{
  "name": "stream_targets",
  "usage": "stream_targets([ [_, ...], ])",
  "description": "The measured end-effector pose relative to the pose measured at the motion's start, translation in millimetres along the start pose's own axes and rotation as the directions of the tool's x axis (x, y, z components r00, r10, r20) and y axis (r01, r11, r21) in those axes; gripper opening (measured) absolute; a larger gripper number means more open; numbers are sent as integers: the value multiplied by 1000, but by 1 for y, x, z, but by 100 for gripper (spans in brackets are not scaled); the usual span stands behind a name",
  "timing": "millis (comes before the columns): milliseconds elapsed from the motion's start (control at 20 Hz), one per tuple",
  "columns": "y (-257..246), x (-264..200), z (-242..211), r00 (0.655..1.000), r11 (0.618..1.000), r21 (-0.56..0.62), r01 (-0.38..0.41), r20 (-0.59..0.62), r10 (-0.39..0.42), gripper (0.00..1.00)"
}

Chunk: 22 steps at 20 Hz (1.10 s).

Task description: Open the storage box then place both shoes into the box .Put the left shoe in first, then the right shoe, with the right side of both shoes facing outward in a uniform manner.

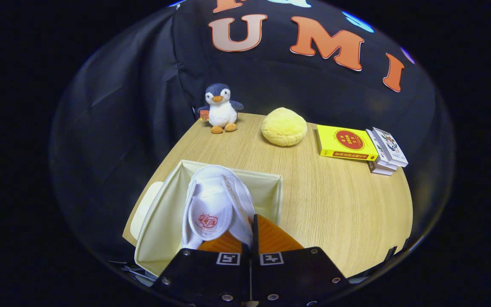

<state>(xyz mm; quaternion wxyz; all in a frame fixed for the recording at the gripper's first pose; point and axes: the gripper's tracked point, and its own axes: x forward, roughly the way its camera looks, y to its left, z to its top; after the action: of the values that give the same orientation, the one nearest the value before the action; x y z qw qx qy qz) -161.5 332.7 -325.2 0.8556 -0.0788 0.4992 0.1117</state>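
Booth with a wooden tabletop [335,200]
Pale wood grain, evenly lit; a creased black cloth wall [113,119] hangs close behind and beside it.

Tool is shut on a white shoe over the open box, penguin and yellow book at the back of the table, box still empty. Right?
Mostly. The tool is shut on a white shoe, but per the gripper view that shoe already sits inside the open box, so it isn't empty.
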Motion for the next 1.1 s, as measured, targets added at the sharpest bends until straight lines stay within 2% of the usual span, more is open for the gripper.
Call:
stream_targets([
  [300, -3, 18, -12, 998, 999, 37, 23, -60, -21, 3],
  [350, 1, 19, -12, 998, 999, 54, 9, -68, -5, 5],
  [500, 19, 17, -15, 990, 990, 110, -84, -107, 96, 23],
  [800, -2, -8, 31, 989, 982, 116, -150, 34, 147, 41],
  [850, -11, -12, 39, 987, 981, 118, -153, 66, 146, 44],
  [900, -21, -16, 46, 986, 981, 120, -152, 93, 141, 52],
  [1100, -70, -36, 78, 968, 975, 154, -160, 220, 124, 60],
])
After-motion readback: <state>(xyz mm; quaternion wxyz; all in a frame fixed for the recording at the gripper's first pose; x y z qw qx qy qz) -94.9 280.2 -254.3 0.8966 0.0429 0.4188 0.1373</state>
